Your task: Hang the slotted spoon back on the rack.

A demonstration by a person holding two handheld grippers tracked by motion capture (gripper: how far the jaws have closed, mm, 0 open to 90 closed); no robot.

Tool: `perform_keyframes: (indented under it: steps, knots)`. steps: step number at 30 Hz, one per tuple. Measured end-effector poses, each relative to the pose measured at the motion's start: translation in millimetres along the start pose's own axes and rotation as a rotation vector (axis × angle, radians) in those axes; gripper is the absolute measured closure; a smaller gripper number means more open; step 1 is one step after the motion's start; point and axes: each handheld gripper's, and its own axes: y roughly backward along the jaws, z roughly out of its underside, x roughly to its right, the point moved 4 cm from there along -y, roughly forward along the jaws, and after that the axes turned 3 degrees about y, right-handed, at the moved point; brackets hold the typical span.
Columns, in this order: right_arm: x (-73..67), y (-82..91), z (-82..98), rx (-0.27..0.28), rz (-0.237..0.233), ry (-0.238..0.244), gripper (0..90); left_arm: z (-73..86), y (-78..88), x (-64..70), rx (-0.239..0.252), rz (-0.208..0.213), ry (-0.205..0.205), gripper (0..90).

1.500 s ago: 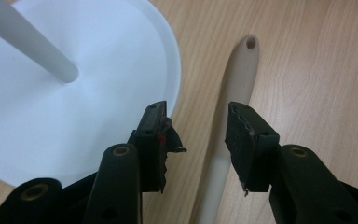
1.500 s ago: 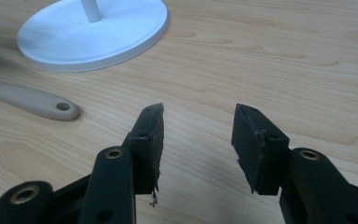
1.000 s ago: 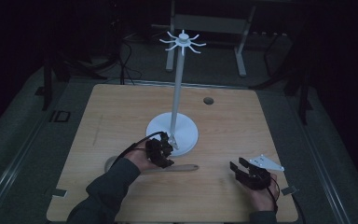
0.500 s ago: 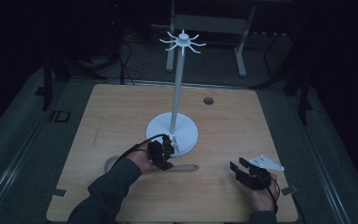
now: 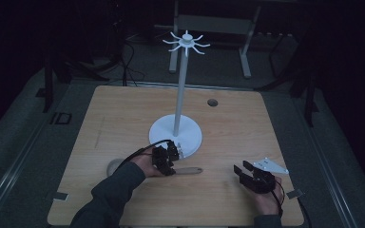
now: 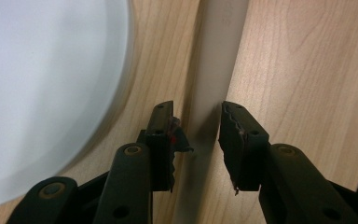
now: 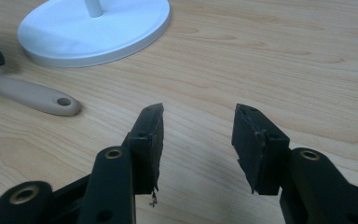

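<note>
A utensil with a beige handle lies flat on the wooden table, its round grey head to the left. My left gripper points down over the handle. Its jaws have just been closing and now straddle the handle with thin gaps, so the left gripper is open. The handle's end with a hole shows in the right gripper view. My right gripper rests near the front right, open and with nothing in it.
A white stand has a round base and a tall pole topped by a ring of hooks. It rises just behind the left gripper, and its base lies beside the left jaw. A small dark hole marks the table's far side.
The left gripper's jaws have narrowed around the utensil's handle, and the hand has barely shifted. The right gripper has kept still.
</note>
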Motion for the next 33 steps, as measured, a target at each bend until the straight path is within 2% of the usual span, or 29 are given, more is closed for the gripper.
perform_keyframes:
  steps: [7, 12, 19, 27, 29, 33]
  knots:
    - [0.6, -0.6, 0.9, -0.003, 0.001, -0.004, 53.2, -0.8, -3.7, 0.1, -0.013, 0.022, 0.003, 65.6]
    - [0.3, -0.9, 0.9, -0.002, -0.001, -0.003, 53.1, -0.1, -8.9, 1.4, -0.039, 0.025, 0.001, 65.7]
    - [-0.2, -1.7, 1.4, -0.006, -0.002, -0.002, 53.1, -2.4, -12.1, 1.2, -0.043, 0.028, 0.003, 65.8]
    - [-0.7, -2.0, 1.6, -0.006, -0.002, -0.001, 53.0, -4.7, -12.7, -1.7, -0.045, -0.001, 0.007, 69.6]
    - [0.0, -1.6, 1.8, -0.006, -0.002, -0.003, 53.0, -5.3, -12.7, -5.5, -0.044, -0.024, 0.031, 71.1]
    - [0.5, -2.0, 2.6, -0.009, -0.002, -0.004, 53.0, -6.9, -12.9, -5.5, -0.057, -0.032, 0.033, 71.6]
